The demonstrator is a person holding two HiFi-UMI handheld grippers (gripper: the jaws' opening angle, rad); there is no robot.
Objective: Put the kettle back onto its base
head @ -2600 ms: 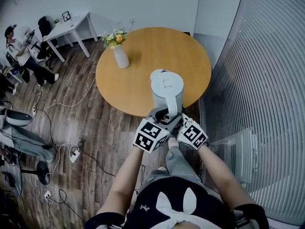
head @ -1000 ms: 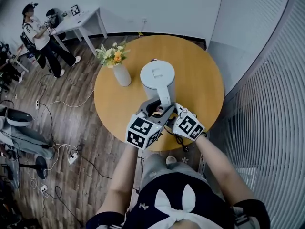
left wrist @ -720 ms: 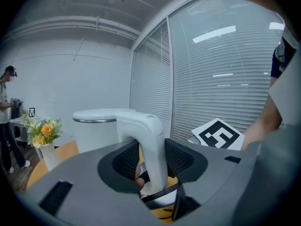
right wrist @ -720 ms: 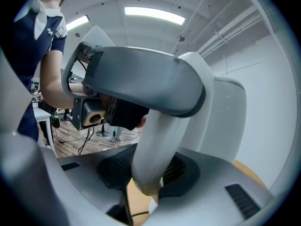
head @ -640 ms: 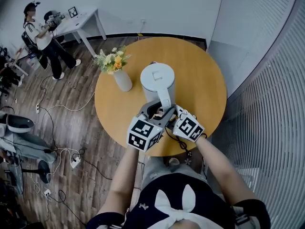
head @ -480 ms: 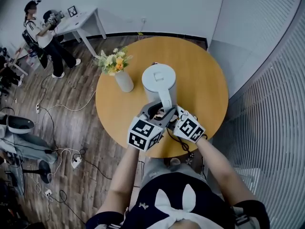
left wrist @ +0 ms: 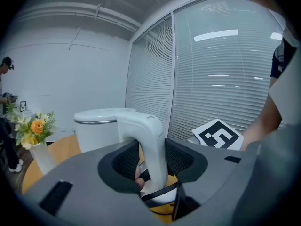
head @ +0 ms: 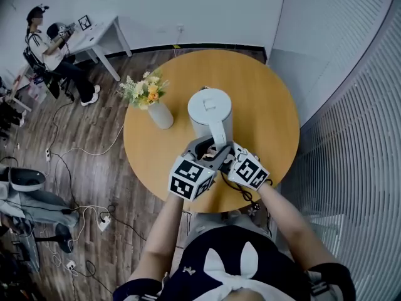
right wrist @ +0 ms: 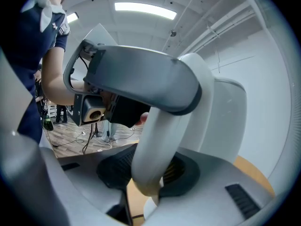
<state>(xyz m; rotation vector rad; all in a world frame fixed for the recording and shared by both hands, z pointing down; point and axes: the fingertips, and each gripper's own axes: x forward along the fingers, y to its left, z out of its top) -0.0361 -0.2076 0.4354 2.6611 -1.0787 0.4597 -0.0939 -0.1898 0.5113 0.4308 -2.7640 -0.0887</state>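
You have one kettle (head: 210,108) here, white with a flat lid, upright over the middle of the single round wooden bench (head: 266,96), a little toward your edge. From the head view you cannot tell whether its bottom rests on anything, and its lower part is hidden behind your two grippers. Both are on the kettle's one handle (head: 220,133). Your left gripper (left wrist: 151,160) has its two dark pads closed against either side of the white handle, which runs upright between them. Your right gripper (right wrist: 149,169) comes in from the opposite side, and its two pads likewise clamp the lower stretch of the same handle. That makes two grips on one handle, with the tips of the grippers just beside each other. The two marker cubes, one on the left (head: 191,179) and one on the right (head: 250,172), sit side by side over the near rim of the bench. One black cable (head: 241,190) trails across the bench edge beneath your right hand. One white vase (head: 161,115) stands to the left of the kettle, near it but not touching. It carries one bunch of flowers (head: 143,91), yellow and orange among green. Far off at the upper left, one person (head: 47,52) is at one white desk (head: 100,33), well apart from the bench.
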